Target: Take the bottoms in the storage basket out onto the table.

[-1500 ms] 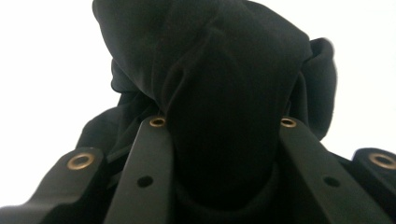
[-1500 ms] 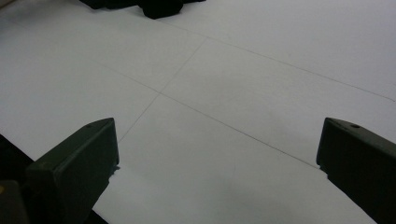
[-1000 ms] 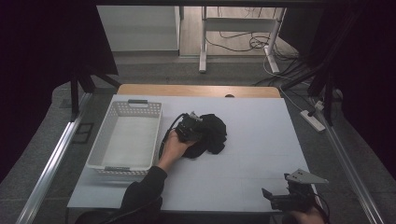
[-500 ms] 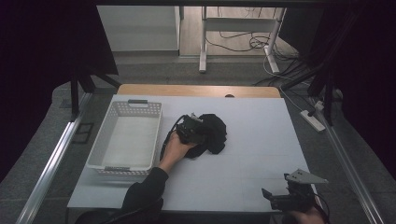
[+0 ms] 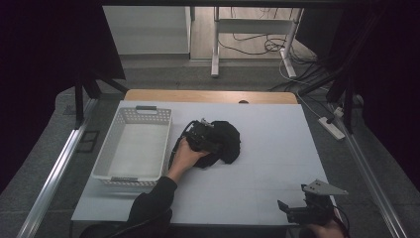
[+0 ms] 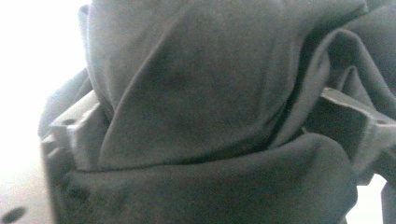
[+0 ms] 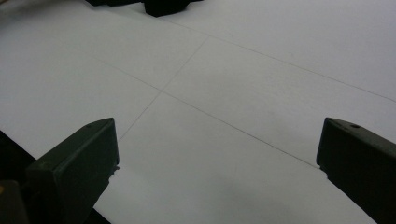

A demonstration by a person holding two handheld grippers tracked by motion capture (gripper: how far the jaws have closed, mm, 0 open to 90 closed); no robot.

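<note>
A crumpled black cloth (image 5: 227,143) lies on the white table (image 5: 277,148), just right of the basket. My left gripper (image 5: 209,141) is pushed into its left side, held by a hand that reaches in from below. In the left gripper view, folds of the cloth (image 6: 201,93) drape between and over the jaws of my left gripper (image 6: 212,128). Those jaws stand wide apart and have just been opening, with the cloth still between them. My right gripper (image 5: 289,212) rests at the table's near right edge. Its jaws are open over bare table in the right gripper view (image 7: 218,128).
A white mesh basket (image 5: 166,141) stands at the left of the table with nothing in it. A wooden strip (image 5: 208,96) runs along the far edge. Cables and a power strip (image 5: 329,127) lie on the floor to the right.
</note>
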